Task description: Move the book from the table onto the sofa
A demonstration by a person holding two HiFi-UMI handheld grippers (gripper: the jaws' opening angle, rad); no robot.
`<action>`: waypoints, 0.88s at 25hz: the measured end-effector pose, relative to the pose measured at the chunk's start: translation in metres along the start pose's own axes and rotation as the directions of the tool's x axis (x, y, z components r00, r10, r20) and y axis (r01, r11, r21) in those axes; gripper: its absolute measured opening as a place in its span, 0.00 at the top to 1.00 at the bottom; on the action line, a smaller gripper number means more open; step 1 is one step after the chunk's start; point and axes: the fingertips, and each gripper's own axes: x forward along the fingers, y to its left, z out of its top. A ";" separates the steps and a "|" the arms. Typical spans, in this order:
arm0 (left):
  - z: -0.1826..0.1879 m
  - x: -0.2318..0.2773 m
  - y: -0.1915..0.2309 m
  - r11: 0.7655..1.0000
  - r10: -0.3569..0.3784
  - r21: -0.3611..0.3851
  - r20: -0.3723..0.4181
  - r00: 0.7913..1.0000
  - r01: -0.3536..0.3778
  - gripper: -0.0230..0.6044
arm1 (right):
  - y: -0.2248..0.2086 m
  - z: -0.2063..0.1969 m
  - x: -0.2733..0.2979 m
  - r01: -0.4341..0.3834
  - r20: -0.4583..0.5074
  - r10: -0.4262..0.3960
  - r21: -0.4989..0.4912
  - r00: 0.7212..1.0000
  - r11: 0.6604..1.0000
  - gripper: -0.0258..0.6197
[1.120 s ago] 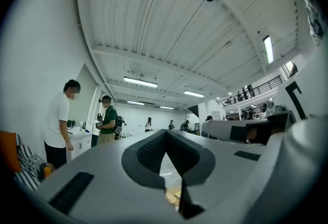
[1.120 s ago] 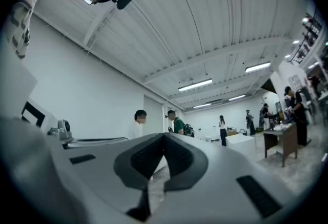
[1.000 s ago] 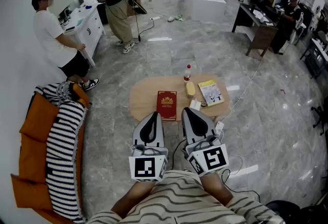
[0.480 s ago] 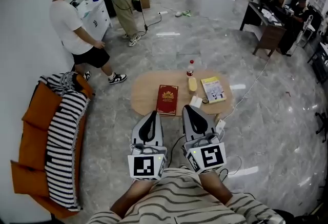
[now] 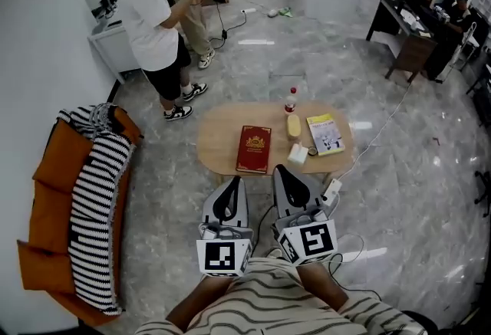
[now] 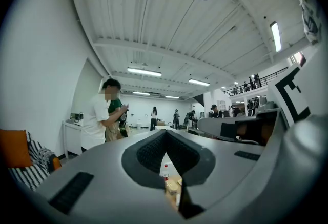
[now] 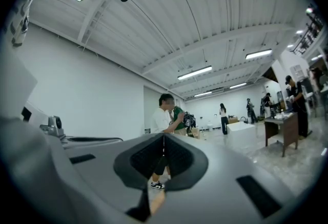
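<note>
Book (image 5: pixel 254 149) cover txt too small to read; table (image 5: pixel 219 143) near edge partly behind right gripper (image 5: pixel 281 170).

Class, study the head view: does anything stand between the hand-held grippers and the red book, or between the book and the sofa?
Nothing visible does. The left hand-held gripper and right hand-held gripper face the book over the bare near edge of the table; the bottle and booklet lie to its right. Only floor separates table from sofa.
</note>
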 end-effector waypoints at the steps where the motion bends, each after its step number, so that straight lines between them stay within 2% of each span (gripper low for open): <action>1: -0.004 0.006 0.005 1.000 -0.004 -0.008 -0.005 1.000 0.004 0.96 | -0.002 -0.004 0.007 0.006 -0.009 -0.006 0.003 1.000 1.000 0.94; 6: -0.020 0.049 0.042 0.998 -0.040 -0.050 -0.034 0.999 0.039 0.96 | -0.007 -0.016 0.058 0.032 -0.046 -0.031 0.014 0.998 0.999 0.94; 14: -0.025 0.135 0.113 0.991 -0.128 -0.053 -0.042 0.991 0.125 0.96 | -0.018 -0.024 0.159 0.110 -0.057 -0.110 -0.005 0.992 0.994 0.94; 22: -0.047 0.183 0.156 0.970 -0.230 -0.107 -0.100 0.968 0.219 0.96 | -0.022 -0.051 0.222 0.200 -0.122 -0.196 0.024 0.973 0.980 0.94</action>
